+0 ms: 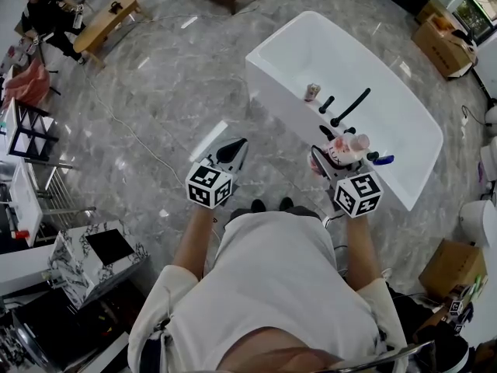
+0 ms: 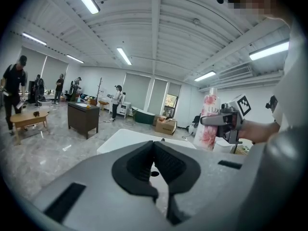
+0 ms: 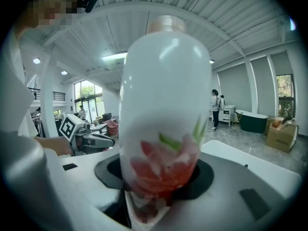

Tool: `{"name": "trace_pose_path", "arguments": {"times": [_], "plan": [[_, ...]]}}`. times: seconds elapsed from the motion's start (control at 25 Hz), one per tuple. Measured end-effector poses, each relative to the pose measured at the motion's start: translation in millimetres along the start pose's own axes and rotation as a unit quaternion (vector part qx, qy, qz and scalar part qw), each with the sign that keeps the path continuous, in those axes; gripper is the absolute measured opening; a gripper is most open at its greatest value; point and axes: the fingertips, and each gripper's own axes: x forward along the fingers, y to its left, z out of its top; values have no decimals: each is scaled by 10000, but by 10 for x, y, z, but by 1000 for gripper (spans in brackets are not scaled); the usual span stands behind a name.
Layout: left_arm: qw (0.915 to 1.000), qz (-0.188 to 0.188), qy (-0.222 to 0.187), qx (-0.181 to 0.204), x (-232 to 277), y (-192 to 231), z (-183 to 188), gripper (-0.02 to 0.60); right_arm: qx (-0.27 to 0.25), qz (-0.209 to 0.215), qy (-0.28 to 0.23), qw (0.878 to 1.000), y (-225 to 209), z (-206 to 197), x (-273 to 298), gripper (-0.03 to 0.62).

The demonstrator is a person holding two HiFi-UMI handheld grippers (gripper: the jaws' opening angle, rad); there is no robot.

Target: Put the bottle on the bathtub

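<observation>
**Bottle** point(image 1: 346, 146): white, pink flower print, pale cap. It is on no surface. It is carried in the air, clamped between the jaws of the right gripper point(image 1: 332, 160). In the right gripper view the bottle point(image 3: 161, 109) fills the frame, with pads pressing on either side of the printed lower body and the cap at the top. From the left gripper view the bottle point(image 2: 208, 124) stands near vertical, with the right gripper point(image 2: 225, 121) closed round its body.

**Bathtub** point(image 1: 283, 99): white, freestanding, straight ahead of the person. Seen from the head view, the bottle overlaps the tub's near long rim, just beside the black faucet point(image 1: 351, 107). A small object point(image 1: 312, 92) stands on the same rim farther along; I cannot tell what it is.

**Left gripper** point(image 1: 231, 154): jaws together, nothing between them point(image 2: 155, 166). It is held over the grey floor point(image 1: 155, 92), short of the tub and to the left of the bottle.

**Judgement:**
- The right hand is the nearer one and already has the load; the left has no part in the placing.
- The rim lies ahead of and below the bottle.
- With the long axis already upright, the coming move looks like forward and down to seat the base flat.
- The ledge is narrow and the faucet is close, so a tilted base could tip the bottle into the tub.
</observation>
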Motion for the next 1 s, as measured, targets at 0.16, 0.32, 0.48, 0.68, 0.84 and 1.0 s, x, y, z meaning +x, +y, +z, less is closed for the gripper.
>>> {"name": "trace_pose_path", "arguments": {"times": [0.16, 0.32, 0.48, 0.68, 0.84, 1.0], "plan": [[10000, -57, 38, 18, -83, 66, -59, 8, 4, -87, -11, 10000, 92, -15, 30, 236], [10000, -75, 58, 23, -140, 127, -86, 8, -25, -142, -17, 9999, 141, -4, 46, 236], [9999, -115, 51, -16, -154, 162, -90, 8, -23, -145, 8, 9999, 159, -12, 69, 236], [9999, -110, 90, -33, -111, 216, -112, 8, 21, -115, 44, 9999, 134, -39, 154, 236], [9998, -50, 165, -76, 29, 318, -110, 8, 25, -76, 81, 9999, -10, -39, 282, 237], [9998, 10, 170, -76, 237, 488, -27, 8, 47, -59, 118, 9999, -258, -20, 517, 237]]}}
